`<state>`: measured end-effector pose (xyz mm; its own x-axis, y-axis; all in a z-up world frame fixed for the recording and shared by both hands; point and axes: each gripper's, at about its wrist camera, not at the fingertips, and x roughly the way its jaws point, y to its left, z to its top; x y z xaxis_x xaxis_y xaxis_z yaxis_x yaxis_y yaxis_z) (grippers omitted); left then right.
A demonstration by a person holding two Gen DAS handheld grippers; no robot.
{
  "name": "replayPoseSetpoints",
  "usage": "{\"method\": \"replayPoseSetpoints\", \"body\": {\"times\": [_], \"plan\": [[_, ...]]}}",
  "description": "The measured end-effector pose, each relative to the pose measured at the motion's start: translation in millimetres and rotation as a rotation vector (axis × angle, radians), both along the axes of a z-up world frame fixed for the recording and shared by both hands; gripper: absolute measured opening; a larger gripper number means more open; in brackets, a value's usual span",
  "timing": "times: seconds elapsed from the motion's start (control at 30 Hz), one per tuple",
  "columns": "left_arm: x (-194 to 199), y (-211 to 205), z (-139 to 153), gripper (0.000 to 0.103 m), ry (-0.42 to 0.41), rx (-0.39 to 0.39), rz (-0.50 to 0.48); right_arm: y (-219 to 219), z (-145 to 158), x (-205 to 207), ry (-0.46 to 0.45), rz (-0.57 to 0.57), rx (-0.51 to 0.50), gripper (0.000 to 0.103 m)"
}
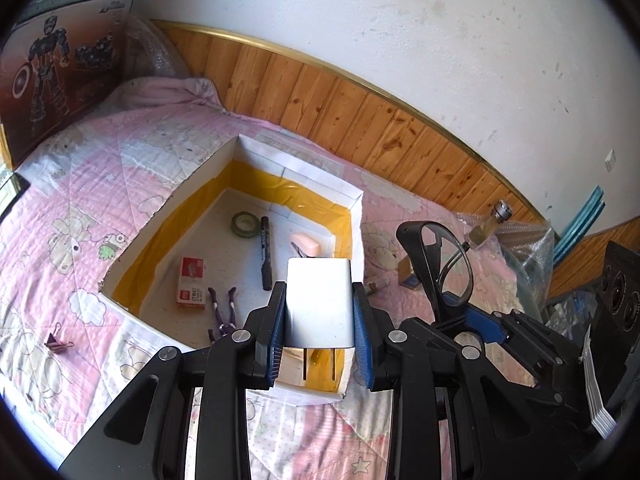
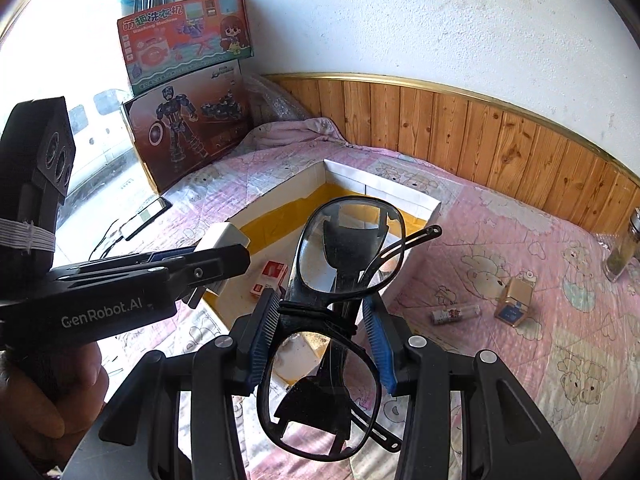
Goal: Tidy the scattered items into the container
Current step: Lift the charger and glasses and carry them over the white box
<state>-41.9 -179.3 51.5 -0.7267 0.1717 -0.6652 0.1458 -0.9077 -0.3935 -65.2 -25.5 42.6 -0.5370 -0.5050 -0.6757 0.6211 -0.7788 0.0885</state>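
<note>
2 grippers are loaded and both hang at the near edge of the container (image 1: 356,216), a white-walled box with a yellow-taped inner lining resting on the pink quilt (image 1: 80,184). The left gripper (image 1: 319,312) has its blue pads closed on the flat sides of a white charger plug (image 1: 319,300), held over the near corner of the box with its 2 prongs pointing back toward the camera. The right gripper (image 2: 325,316) is clamped on the bridge of black-framed glasses (image 2: 340,276), 1 lens up and 1 lens down, temples folded, just beside the right wall. In the inspector's judgement, each load should be carried clear over the rim and lowered close to the floor before the pads part, the glasses especially, since the lenses could scratch. Release points should avoid the items already inside: tape roll (image 1: 245,224), marker (image 1: 265,254), staple box (image 1: 193,282), pink eraser (image 1: 306,244). A binder clip (image 1: 58,343), a battery (image 2: 456,314) and a small bottle (image 2: 514,300) remain on the quilt.
</note>
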Motion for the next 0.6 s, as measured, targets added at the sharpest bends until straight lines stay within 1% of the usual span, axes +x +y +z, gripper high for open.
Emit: {"method": "replayPoseSetpoints", "body": {"times": [0.2,0.33,0.6], "plan": [[-5.4,-9.1,0.5,0.031,-0.008,0.0,0.022,-11.8,-0.9,-7.8,0.0,0.03,0.016,0.045],[-13.6,-18.5,-3.0,0.031,-0.024,0.013,0.038,-17.3,-3.2,-15.8,-0.012,0.048,0.016,0.045],[-31.8,-34.7,-9.3,0.031,-0.048,0.032,0.06,-29.0,-5.2,-39.0,-0.038,0.069,0.01,0.045]]}}
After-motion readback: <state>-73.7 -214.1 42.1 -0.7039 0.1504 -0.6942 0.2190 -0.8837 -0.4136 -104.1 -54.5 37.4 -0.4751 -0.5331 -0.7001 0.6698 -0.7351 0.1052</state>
